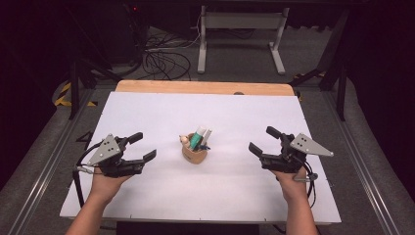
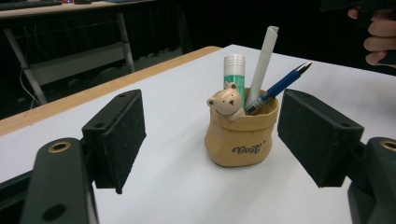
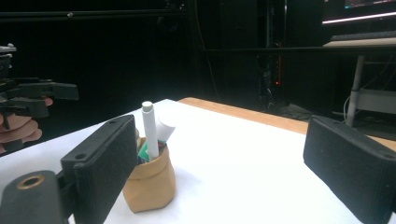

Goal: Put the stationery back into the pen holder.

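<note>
A tan bag-shaped pen holder with a small bear figure on its rim stands near the middle of the white table top. It holds a green-and-white glue stick, a white pen and a blue pen. My left gripper is open to the holder's left, a short gap away, and points at it. In the left gripper view the holder sits ahead between the two black pads. My right gripper is open to the right, farther off. In its view the holder stands partly behind the left pad.
A wooden strip runs along the table's far edge. Beyond it stand a white desk frame and loose cables on the floor. Metal rails flank the table on both sides.
</note>
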`<control>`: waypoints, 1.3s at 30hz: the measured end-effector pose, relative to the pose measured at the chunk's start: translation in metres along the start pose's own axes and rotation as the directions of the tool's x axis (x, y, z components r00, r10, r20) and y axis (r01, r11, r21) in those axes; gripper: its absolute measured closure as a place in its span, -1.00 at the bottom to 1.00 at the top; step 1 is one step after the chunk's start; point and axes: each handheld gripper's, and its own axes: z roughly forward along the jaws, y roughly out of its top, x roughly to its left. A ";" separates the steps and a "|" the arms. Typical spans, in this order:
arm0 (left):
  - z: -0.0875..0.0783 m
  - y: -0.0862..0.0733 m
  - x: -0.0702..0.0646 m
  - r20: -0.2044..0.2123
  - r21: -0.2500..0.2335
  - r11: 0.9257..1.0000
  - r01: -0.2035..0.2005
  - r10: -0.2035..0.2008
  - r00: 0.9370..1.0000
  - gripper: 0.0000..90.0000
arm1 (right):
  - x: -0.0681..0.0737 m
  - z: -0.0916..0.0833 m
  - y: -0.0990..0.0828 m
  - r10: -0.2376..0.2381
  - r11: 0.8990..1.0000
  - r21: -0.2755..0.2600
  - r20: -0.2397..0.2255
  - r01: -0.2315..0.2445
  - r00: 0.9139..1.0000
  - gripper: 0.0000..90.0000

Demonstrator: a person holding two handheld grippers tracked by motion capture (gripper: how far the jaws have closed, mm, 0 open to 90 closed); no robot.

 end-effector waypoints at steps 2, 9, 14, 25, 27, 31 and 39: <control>0.000 0.000 0.000 0.002 -0.001 1.000 0.000 0.000 1.000 -0.48 | -0.001 -0.002 -0.001 0.006 1.000 0.000 0.001 -0.006 1.000 -0.78; -0.002 0.000 0.001 0.006 -0.002 1.000 0.002 -0.002 1.000 -0.49 | -0.005 -0.007 -0.005 0.026 1.000 0.003 0.010 -0.026 1.000 -0.85; -0.003 0.000 0.001 0.002 -0.004 1.000 -0.001 0.001 1.000 -0.50 | -0.007 -0.010 -0.006 0.032 0.999 0.010 0.017 -0.033 0.999 -0.88; -0.004 0.000 0.002 -0.004 -0.005 1.000 0.005 -0.005 1.000 -0.50 | -0.012 -0.018 -0.011 0.064 0.998 0.008 0.031 -0.064 0.997 -0.94; -0.005 0.000 0.003 -0.005 -0.006 1.000 0.003 -0.003 1.000 -0.50 | -0.013 -0.020 -0.012 0.068 0.998 0.014 0.037 -0.068 0.997 -0.96; -0.005 -0.001 0.003 -0.006 -0.005 1.000 0.005 -0.005 1.000 -0.50 | -0.014 -0.021 -0.013 0.077 0.997 0.007 0.039 -0.077 0.996 -0.98; -0.004 -0.001 0.004 -0.009 -0.001 1.000 0.001 -0.001 1.000 -0.50 | -0.016 -0.020 -0.013 0.084 0.996 0.006 0.025 -0.084 0.996 -1.00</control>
